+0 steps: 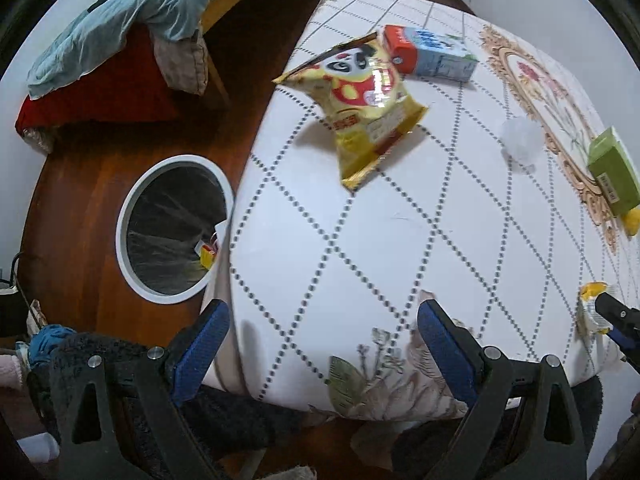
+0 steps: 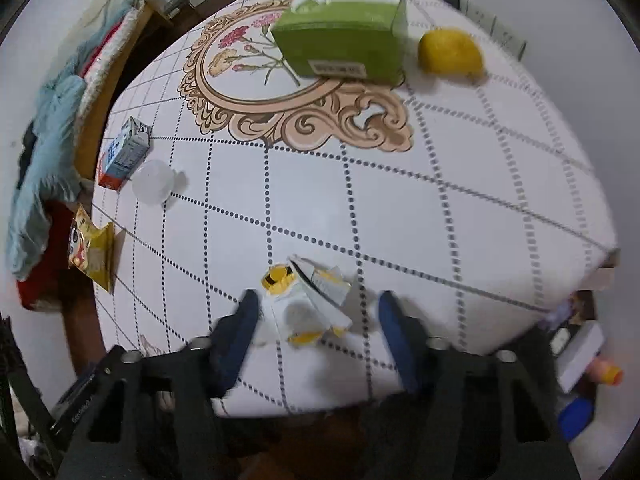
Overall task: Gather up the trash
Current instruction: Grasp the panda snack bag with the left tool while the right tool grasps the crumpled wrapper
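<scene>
The torn white-and-yellow paper wrapper (image 2: pixel 310 304) lies crumpled at the near edge of the white quilted-pattern table (image 2: pixel 460 208), directly between the spread blue-padded fingers of the right gripper (image 2: pixel 320 332), its long axis running roughly away from the claw, so the right is plainly the nearer one. The left gripper (image 1: pixel 324 344), also spread and pinching nothing, hangs over the table's near left corner, beside the white-rimmed, liner-fitted round bin (image 1: pixel 174 228) on the floor. Farther across lie a yellow foil snack bag (image 1: pixel 360 108), a blue-and-red carton (image 1: pixel 430 54) and a white crumpled wad (image 1: pixel 520 140) (presumably trash too).
</scene>
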{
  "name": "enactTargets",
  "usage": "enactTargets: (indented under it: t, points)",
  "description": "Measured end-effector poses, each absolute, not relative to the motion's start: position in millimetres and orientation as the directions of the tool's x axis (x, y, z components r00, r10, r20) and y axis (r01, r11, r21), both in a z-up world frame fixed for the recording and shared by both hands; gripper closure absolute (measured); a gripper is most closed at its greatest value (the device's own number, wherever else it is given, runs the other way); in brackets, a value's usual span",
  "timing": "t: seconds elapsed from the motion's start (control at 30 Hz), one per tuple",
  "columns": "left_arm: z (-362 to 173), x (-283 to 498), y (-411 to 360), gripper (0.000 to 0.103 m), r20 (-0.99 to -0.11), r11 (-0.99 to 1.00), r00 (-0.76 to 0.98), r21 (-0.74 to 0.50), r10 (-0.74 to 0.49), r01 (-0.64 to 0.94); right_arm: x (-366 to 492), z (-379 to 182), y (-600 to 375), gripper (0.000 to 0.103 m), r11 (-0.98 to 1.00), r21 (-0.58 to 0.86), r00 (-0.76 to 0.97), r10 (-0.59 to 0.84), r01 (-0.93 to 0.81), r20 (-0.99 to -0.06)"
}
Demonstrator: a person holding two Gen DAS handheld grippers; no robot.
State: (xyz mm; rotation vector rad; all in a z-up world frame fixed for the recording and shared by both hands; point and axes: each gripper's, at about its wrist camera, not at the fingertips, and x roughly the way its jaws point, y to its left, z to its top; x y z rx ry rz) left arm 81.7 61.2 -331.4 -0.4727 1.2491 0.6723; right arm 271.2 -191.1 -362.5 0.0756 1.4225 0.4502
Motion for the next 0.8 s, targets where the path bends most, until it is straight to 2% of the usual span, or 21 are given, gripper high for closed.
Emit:
enactTargets:
  t: [0.03,0.1,0.23,0.33,0.6,0.63,0.67,0.8]
  points:
    - [-330,81,67,0.007,-0.965,0.715,0.165,0.031,0.203,-0.698,272,-367,-190,0.07,0.907,0.334,0.073,0.363,-0.255,-0.929]
    - [-323,78,78,0.007,-0.964,0.7,0.173,0.018,0.201,-0.714,272,-370,-186,0.087,0.894,0.366,0.072,0.395,-0.258,-0.916]
    - [-309,86,104,0.007,-0.953,0.663,0.225,-0.034,0.205,-0.747,272,-358,-162,0.088,0.869,0.398,0.106,0.444,-0.293,-0.89]
    - [-306,108,125,0.008,-0.956,0.639,0.256,-0.109,0.142,-0.762,281,-349,-136,0.088,0.858,0.404,0.107,0.456,-0.316,-0.884]
    - [-336,165,156,0.008,-0.957,0.505,0.286,-0.267,-0.043,-0.821,312,-346,-80,0.088,0.892,0.311,0.15,0.375,-0.329,-0.915]
    - [-340,170,159,0.017,-0.956,0.48,0.289,-0.278,-0.053,-0.832,314,-346,-79,0.088,0.896,0.302,0.153,0.365,-0.326,-0.918]
    - [-343,173,161,0.032,-0.957,0.47,0.286,-0.278,-0.056,-0.838,316,-347,-78,0.088,0.9,0.293,0.153,0.355,-0.324,-0.922]
    - [-339,191,158,0.051,-0.965,0.509,0.259,-0.21,0.027,-0.835,323,-354,-77,0.088,0.911,0.272,0.148,0.329,-0.31,-0.933]
